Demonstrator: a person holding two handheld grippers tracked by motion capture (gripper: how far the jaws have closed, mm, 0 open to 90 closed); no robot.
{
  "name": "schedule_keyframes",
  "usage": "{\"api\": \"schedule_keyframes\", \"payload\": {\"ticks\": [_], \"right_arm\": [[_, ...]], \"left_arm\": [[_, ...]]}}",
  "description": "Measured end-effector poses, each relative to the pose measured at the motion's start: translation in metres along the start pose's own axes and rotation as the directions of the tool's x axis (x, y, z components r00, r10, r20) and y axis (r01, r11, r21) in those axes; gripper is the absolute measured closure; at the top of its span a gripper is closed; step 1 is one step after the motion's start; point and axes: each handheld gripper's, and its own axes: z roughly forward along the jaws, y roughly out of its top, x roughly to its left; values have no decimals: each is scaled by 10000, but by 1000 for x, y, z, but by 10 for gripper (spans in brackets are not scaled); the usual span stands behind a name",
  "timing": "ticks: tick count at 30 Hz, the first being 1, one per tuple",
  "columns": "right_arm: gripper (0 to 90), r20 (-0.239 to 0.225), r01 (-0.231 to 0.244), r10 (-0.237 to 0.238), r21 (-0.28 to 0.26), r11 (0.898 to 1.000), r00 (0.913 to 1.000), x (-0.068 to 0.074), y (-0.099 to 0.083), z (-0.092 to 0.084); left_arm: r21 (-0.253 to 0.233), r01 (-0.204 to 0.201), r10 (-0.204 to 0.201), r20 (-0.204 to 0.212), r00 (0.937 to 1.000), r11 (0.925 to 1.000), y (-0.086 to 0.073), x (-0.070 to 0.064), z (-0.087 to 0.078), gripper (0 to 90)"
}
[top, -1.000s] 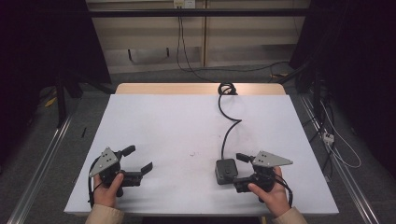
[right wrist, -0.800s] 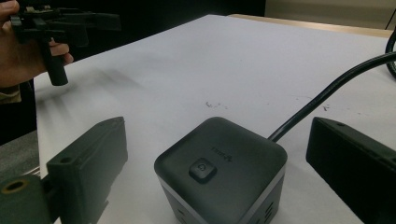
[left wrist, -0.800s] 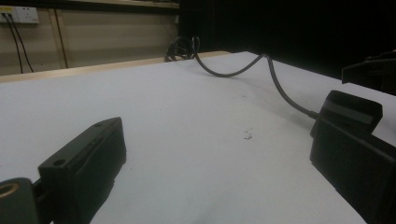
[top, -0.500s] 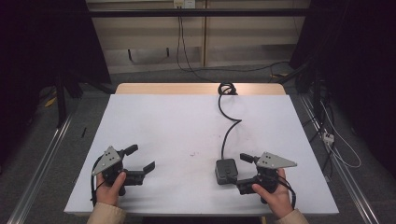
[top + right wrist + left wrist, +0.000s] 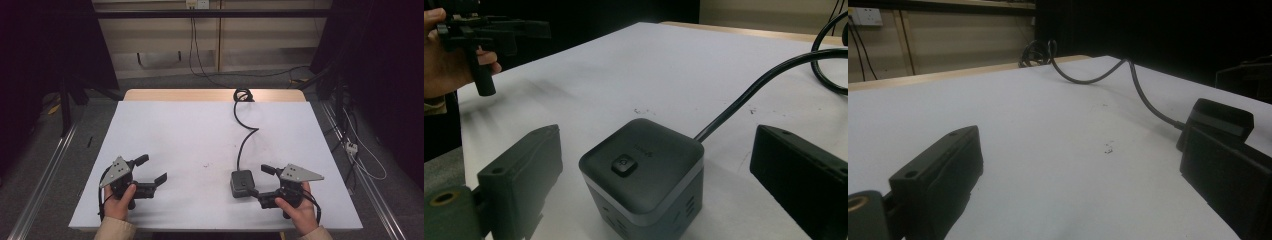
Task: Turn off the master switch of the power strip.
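Observation:
A dark grey power cube (image 5: 241, 183) with a button on top lies on the white table (image 5: 200, 135), and its black cable (image 5: 245, 140) runs to the far edge. My right gripper (image 5: 263, 185) is open just right of the cube, jaws pointing at it. In the right gripper view the cube (image 5: 644, 170) lies just ahead of my right gripper (image 5: 654, 150), in line with the gap between the spread jaws and untouched. My left gripper (image 5: 152, 168) is open at the near left with nothing in it. The left gripper view has that gripper (image 5: 1080, 150) facing the cube (image 5: 1223, 117) and the cable (image 5: 1143, 95).
The cable ends in a coil (image 5: 243, 94) at the table's far edge. Dark floor, metal rails and a wall with cables lie beyond the table. In the right gripper view a hand holds the left gripper (image 5: 499, 30) at the upper left.
My right gripper has drawn back slightly to the right, away from the cube. The left gripper has hardly moved.

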Motion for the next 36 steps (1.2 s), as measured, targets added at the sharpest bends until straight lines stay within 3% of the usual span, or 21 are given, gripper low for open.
{"api": "schedule_keyframes", "payload": {"ticks": [36], "right_arm": [[67,777,21,0,-265,9996,9970,-27,-10,-19]], "left_arm": [[-17,6,-6,-22,10000,10000,0,1,-2,32]]}}
